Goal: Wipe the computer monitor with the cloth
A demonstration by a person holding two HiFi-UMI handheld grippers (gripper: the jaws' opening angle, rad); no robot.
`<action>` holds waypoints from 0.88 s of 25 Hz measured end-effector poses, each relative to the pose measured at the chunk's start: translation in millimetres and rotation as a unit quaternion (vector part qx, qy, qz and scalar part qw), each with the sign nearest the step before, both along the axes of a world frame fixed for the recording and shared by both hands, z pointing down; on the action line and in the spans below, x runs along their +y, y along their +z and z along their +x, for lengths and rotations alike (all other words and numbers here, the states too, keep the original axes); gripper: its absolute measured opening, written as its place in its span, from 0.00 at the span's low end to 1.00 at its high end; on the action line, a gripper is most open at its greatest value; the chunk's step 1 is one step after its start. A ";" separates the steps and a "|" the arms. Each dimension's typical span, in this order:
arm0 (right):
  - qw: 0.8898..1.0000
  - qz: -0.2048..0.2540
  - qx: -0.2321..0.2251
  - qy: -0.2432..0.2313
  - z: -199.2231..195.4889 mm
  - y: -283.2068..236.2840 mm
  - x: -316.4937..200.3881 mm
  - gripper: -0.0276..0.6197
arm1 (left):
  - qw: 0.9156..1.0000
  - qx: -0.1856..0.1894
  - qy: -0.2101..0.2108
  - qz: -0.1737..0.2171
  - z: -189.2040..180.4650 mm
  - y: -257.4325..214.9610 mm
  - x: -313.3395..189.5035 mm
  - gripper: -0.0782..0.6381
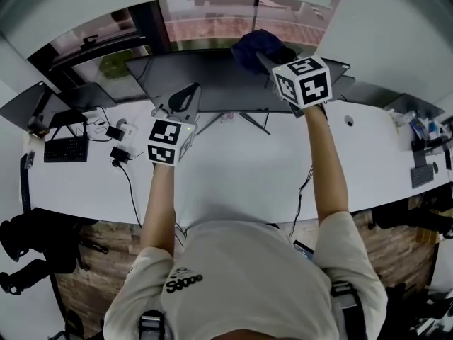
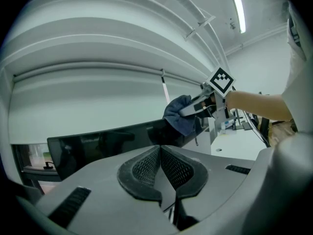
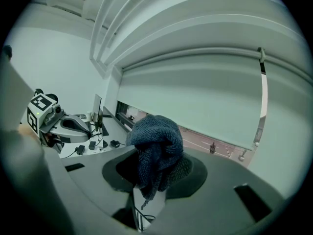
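Knitted cloth held at the monitor's top edge.
The left gripper [image 2: 160, 150], at about 8 o'clock of the wide, dark, glossy monitor [image 1: 212, 83], has its ribbed rubber pads pressed together with nothing between them, above the smooth white desk [image 1: 241, 168]. At the screen's 1 o'clock, the right gripper [image 3: 155, 177] is clamped on a bunched dark-blue knitted cloth [image 3: 157, 146], which buries its jaw tips.
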State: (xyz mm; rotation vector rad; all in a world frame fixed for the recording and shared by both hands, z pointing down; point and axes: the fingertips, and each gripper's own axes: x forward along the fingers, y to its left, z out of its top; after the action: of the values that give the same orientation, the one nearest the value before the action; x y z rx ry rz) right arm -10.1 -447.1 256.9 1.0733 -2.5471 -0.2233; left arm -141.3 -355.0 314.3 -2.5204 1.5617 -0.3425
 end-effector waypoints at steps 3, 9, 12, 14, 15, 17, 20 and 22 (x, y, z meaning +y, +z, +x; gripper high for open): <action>1.000 -0.002 0.002 0.006 25.5 -0.1 -3.2 0.18 | 1.000 0.000 0.011 0.001 24.4 -0.6 -4.1 0.13; 0.999 -0.002 0.000 0.040 84.8 0.2 -9.1 0.18 | 0.999 -0.009 0.037 -0.003 68.2 2.5 -10.2 0.13; 0.999 -0.002 -0.005 0.054 116.1 1.1 -12.1 0.18 | 0.999 -0.009 0.050 -0.002 92.2 2.0 -16.0 0.13; 0.998 -0.001 -0.006 0.059 134.0 1.5 -13.7 0.18 | 0.998 -0.008 0.058 -0.001 109.3 2.3 -20.0 0.13; 0.998 0.001 -0.005 0.061 141.8 1.7 -14.2 0.18 | 0.998 -0.008 0.061 -0.001 117.5 2.7 -21.9 0.13; 0.998 0.005 -0.004 0.061 155.6 2.3 -14.4 0.18 | 0.998 -0.005 0.065 0.000 134.1 4.2 -24.6 0.13; 0.998 0.011 0.003 0.061 174.5 3.4 -14.5 0.18 | 0.997 0.000 0.071 -0.001 158.9 9.1 -24.0 0.13; 0.998 0.012 0.006 0.062 188.5 3.8 -16.3 0.18 | 0.997 0.002 0.075 -0.002 173.1 13.2 -21.7 0.13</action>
State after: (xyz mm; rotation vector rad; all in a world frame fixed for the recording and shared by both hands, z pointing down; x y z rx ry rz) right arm 178.4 -463.5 260.7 1.2312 -2.4614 -0.2269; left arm 31.8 -376.7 327.6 -2.6230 1.3639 -0.3226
